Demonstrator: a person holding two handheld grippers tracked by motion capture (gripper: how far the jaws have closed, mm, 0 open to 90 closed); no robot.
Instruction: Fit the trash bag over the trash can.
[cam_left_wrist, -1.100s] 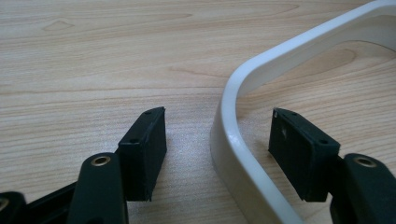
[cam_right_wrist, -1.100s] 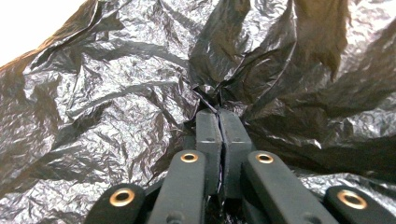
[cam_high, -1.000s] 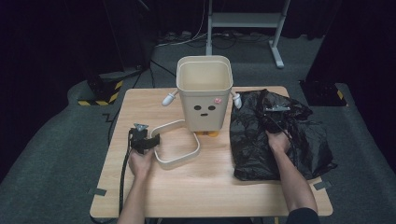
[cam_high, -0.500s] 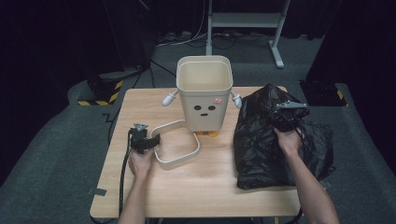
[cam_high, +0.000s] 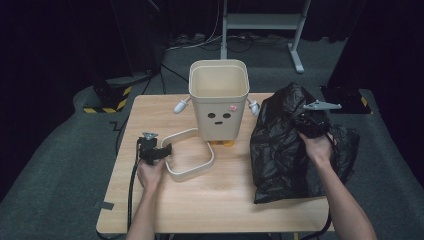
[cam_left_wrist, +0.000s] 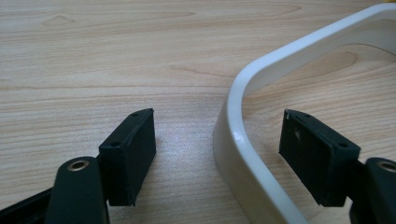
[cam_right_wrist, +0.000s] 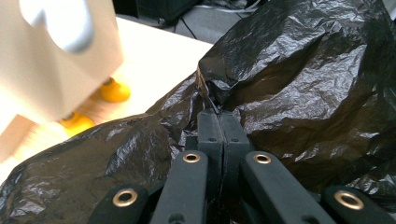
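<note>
Right gripper (cam_right_wrist: 219, 123) has its 2 jaws pressed together on a fold of the black bag (cam_right_wrist: 299, 70), pinching the film right at the tips. Seen from the high view, that gripper (cam_high: 311, 120) holds the bag (cam_high: 290, 145) up by its top so it stands in a crumpled peak on the right side of the table (cam_high: 220, 200), just beside the bin (cam_high: 219, 100).

Left gripper (cam_left_wrist: 219, 154) is spread, and its jaws have just been opening; the ring (cam_left_wrist: 243, 126) runs between them, but neither pad presses on it. In the high view this gripper (cam_high: 161, 151) sits at the ring's (cam_high: 190, 157) left edge, the ring lying flat on the wood, its far end near the foot of the bin.

Judging by this, the step in hand is lifting the bag to line the bin, with the ring let go. Next move likely calls for finding the bag's mouth and carrying it over the bin's open top, probably with the free left gripper helping to part the film.
</note>
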